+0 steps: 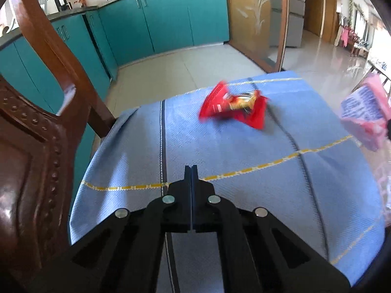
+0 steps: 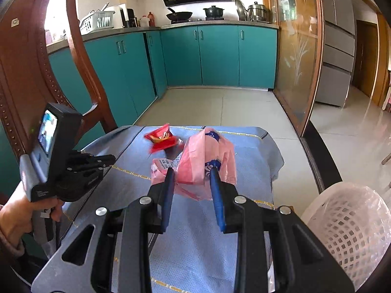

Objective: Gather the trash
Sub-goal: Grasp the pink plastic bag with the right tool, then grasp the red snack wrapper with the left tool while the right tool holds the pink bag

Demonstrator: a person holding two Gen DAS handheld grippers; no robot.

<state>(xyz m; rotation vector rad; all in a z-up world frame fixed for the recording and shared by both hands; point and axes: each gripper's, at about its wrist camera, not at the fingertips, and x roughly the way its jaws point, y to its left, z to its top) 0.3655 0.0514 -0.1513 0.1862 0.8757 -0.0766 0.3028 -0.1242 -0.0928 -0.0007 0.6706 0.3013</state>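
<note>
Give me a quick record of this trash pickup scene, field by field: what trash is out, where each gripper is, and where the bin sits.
surface: table under a blue cloth
trash 1: red snack wrapper, lying on the cloth toward the far edge
trash 2: pink plastic bag, between the open jaws; contact unclear
left gripper: jaws shut, empty, above the cloth short of the wrapper
right gripper: jaws open around the bag
bin: white lattice basket with clear liner, right of the table
nearby: wooden chair at left
</note>
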